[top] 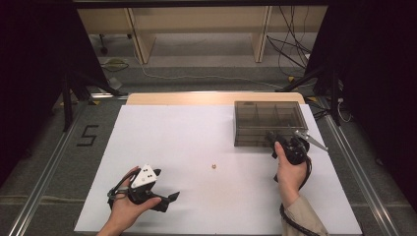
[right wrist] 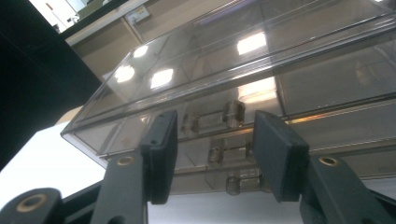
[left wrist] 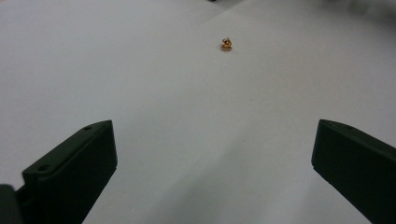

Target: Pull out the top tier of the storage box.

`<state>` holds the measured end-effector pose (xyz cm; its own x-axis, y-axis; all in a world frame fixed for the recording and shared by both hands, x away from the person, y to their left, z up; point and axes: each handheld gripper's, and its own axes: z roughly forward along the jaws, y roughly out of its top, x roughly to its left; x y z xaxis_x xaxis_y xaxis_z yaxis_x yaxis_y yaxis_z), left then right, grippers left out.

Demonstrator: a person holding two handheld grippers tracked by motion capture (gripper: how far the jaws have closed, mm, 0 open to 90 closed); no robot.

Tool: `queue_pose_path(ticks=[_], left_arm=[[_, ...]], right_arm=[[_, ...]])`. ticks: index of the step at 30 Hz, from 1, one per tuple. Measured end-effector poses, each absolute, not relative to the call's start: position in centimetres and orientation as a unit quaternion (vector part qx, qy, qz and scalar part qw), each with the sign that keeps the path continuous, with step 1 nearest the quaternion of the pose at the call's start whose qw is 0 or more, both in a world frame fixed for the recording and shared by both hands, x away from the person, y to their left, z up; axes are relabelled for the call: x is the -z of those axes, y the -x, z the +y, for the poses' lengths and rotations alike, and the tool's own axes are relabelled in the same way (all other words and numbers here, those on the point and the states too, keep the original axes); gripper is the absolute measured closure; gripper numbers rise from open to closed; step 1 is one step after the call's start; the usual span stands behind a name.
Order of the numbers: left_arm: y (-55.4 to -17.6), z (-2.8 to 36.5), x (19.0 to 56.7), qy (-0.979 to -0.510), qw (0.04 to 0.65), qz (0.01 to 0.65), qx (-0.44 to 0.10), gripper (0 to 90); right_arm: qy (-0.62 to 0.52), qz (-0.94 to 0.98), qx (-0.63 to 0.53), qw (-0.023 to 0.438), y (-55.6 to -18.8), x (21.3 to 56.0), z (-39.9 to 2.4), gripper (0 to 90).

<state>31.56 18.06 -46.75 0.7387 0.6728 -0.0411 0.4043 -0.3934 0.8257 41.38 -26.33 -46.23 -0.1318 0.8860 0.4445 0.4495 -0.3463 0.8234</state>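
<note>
A white sheet [top: 196,147] covers the wooden table on grey floor. The right gripper [top: 287,144], half open, apparently grips nothing at the smoky clear plastic compartment box [top: 268,118]. The left gripper [top: 167,199] gapes wide, empty, facing a tiny gold piece [top: 214,166] mid-sheet.

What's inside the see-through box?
The clear box has dividers splitting it into compartments, and its lid is closed. The compartments look empty, though the tinted lid and glare hide any small thing inside.
</note>
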Motion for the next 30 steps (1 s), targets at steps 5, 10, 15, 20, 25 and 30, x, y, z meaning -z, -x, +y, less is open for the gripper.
queue_pose_path(ticks=[5, 10, 15, 20, 25, 30], left_arm=[[-31.5, 18.1, 46.8, -0.821, 0.443, 0.328, -0.151, 0.0], [-31.5, 18.0, 46.8, -0.821, 0.443, 0.327, -0.151, 0.0], [-31.5, 18.0, 46.8, -0.820, 0.444, 0.328, -0.149, 0.0], [-31.5, 18.0, 46.8, -0.820, 0.444, 0.327, -0.149, 0.0], [-31.5, 18.0, 46.8, -0.820, 0.444, 0.327, -0.149, 0.0], [-31.5, 18.0, 46.8, -0.820, 0.444, 0.327, -0.150, 0.0]], right_arm=[[-0.632, 0.525, -0.535, 0.197, -41.5, 46.3, -26.5, 54.6], [-0.640, 0.514, -0.542, 0.180, -41.6, 46.4, -26.7, 56.5], [-0.644, 0.504, -0.550, 0.167, -41.6, 46.4, -26.9, 58.2], [-0.648, 0.494, -0.558, 0.159, -41.6, 46.4, -27.2, 58.7], [-0.650, 0.490, -0.559, 0.157, -41.6, 46.3, -27.3, 58.8], [-0.650, 0.487, -0.563, 0.149, -41.6, 46.3, -27.5, 58.8]])
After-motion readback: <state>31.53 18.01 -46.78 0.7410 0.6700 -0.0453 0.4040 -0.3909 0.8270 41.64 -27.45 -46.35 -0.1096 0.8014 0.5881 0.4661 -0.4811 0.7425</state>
